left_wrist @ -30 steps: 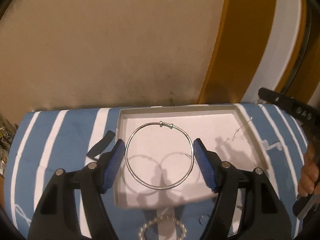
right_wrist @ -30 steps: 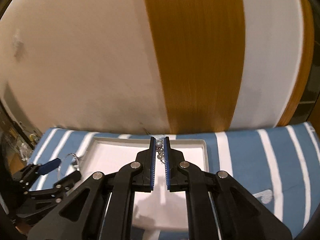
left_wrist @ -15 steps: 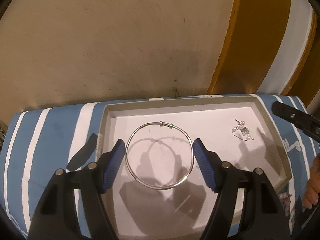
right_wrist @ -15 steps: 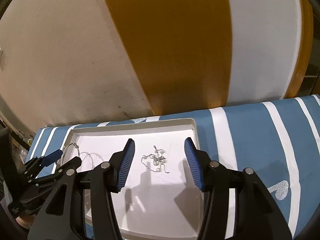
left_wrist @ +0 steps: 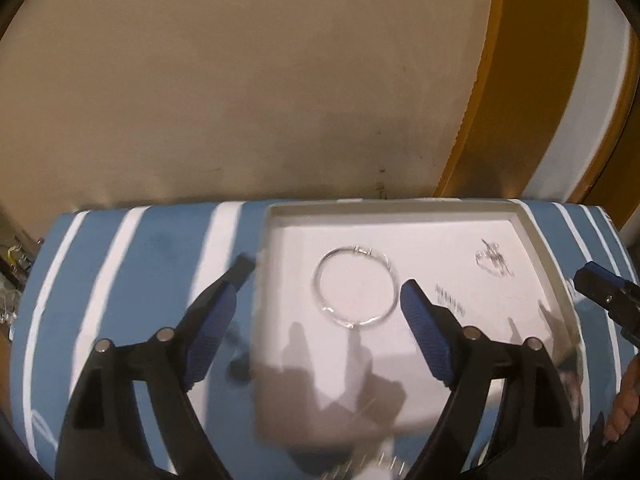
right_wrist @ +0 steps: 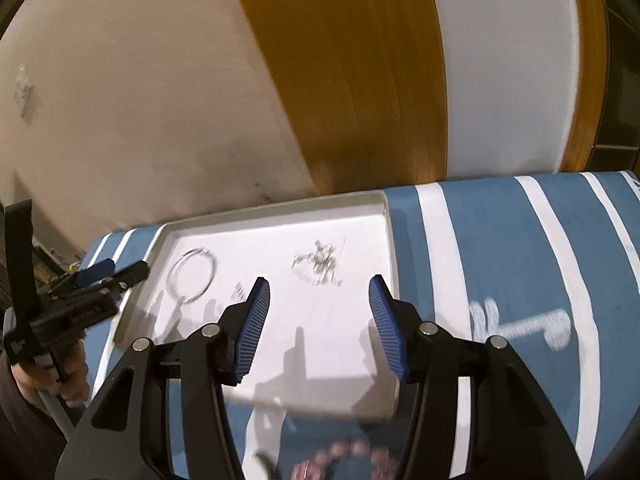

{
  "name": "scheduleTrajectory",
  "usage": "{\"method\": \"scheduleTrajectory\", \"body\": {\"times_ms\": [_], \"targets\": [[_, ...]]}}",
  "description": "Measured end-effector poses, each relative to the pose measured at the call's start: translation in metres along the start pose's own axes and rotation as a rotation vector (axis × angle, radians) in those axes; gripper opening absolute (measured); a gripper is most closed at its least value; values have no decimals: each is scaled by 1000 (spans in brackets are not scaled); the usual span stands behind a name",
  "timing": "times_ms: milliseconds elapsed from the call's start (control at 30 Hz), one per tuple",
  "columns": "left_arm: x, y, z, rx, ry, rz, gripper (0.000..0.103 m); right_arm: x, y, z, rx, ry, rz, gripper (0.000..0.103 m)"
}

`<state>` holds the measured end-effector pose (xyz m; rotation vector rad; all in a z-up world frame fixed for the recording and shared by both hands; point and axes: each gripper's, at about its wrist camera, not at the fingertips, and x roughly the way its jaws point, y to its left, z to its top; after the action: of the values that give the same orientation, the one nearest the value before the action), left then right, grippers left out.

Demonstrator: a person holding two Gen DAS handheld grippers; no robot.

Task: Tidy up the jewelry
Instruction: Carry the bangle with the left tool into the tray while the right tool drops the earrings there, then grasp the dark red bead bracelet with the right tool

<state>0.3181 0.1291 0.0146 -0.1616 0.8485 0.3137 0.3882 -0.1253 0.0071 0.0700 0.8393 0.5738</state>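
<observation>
A thin silver bangle [left_wrist: 356, 286] lies flat in the white tray [left_wrist: 392, 208], just ahead of my left gripper [left_wrist: 318, 304]. Its jaws are opening and the pads stand clear of the ring on both sides. A small tangle of silver chain with beads [right_wrist: 320, 264] rests in the tray [right_wrist: 280, 208] beyond my right gripper [right_wrist: 320, 292], which is open with nothing between its fingers. In the right wrist view the bangle [right_wrist: 192, 274] shows at the tray's left, beside the left gripper [right_wrist: 108, 272]. The chain tangle [left_wrist: 492, 260] sits at the tray's far right.
The tray sits on a blue cloth with white stripes [right_wrist: 500, 248], against a beige and ochre wall. A small blurred piece [right_wrist: 240, 290] lies mid-tray. Pink beads [right_wrist: 344, 456] show blurred at the near edge. A person's hand [right_wrist: 68, 368] holds the left gripper.
The left gripper held the bangle between its pads; now its jaws are wider and the bangle lies loose in the tray. The right gripper opened, dropped the chain in the tray and drew back.
</observation>
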Motion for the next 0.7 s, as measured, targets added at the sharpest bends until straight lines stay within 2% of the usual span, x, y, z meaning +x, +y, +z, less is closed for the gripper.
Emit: {"method": "scheduleTrajectory", "body": {"times_ms": [200, 367, 500, 700], "targets": [[-62, 31, -53, -20, -25, 14, 89, -52, 17, -44, -66, -32, -2, 54], [-102, 47, -108, -18, -10, 27, 90, -81, 25, -83, -108, -41, -18, 54], [-121, 48, -142, -19, -1, 21, 90, -92, 27, -118, -132, -27, -41, 54], [-140, 38, -184, 8, -3, 31, 90, -86, 24, -158, -134, 34, -68, 54]]}}
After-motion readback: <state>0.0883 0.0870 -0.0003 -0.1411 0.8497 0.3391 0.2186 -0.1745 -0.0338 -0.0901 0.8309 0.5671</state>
